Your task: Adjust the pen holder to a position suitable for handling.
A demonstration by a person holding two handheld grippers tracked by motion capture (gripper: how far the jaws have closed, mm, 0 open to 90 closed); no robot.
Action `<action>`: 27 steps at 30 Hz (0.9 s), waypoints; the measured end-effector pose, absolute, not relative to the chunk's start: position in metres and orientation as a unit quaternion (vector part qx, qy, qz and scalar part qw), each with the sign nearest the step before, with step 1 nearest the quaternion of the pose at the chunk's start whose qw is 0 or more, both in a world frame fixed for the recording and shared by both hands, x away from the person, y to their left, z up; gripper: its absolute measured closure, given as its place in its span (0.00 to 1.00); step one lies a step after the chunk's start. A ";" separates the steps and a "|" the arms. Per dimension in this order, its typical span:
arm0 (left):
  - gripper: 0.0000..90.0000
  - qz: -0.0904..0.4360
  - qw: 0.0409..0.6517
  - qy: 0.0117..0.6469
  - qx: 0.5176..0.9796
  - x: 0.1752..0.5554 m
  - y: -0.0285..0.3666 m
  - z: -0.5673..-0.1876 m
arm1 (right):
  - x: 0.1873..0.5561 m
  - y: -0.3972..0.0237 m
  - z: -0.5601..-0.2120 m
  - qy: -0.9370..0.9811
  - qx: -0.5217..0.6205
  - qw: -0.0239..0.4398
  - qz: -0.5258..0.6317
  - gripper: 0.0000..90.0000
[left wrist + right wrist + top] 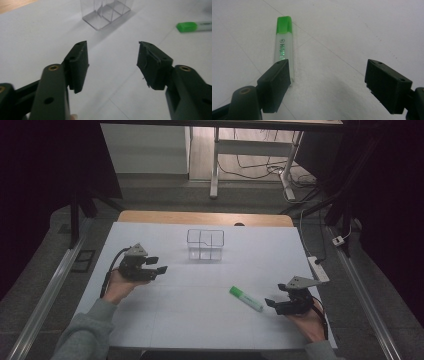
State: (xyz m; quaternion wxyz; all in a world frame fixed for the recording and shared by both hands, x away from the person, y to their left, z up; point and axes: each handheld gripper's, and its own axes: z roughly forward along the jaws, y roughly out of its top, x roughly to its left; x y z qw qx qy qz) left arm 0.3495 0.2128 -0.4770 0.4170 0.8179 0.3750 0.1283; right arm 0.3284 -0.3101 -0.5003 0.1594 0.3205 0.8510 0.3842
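Note:
A highlighter (246, 298) with a green cap and a whitish body lies on the white sheet right of centre. My right gripper (276, 295) rests just to its right, open and holding nothing. In the right gripper view the highlighter (283, 42) points away, cap at the far end. Its near end sits behind the left jaw of the right gripper (327, 65). A clear compartmented box (205, 244) stands upright at the middle back. My left gripper (156, 264) stands open left of the box. In the left gripper view the left gripper (112, 45) spreads wide, with the box (105, 12) ahead and the highlighter (195, 26) at the far right.
A white sheet (190, 315) covers the table, whose wooden back edge (205, 217) shows beyond it. A white power strip (318, 268) lies off the sheet's right edge. Farther back are a desk frame (216, 170) and floor cables (265, 170).

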 end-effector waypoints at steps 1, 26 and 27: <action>0.43 0.126 0.419 0.375 0.817 0.343 0.214 -0.478 | 0.328 -0.311 -0.500 0.851 0.320 0.159 0.385 0.23; 0.36 0.145 0.406 0.372 0.822 0.275 0.229 -0.502 | 0.327 -0.313 -0.494 0.852 0.310 0.165 0.388 0.24; 0.36 0.145 0.404 0.373 0.823 0.276 0.229 -0.503 | 0.327 -0.313 -0.494 0.852 0.310 0.165 0.388 0.24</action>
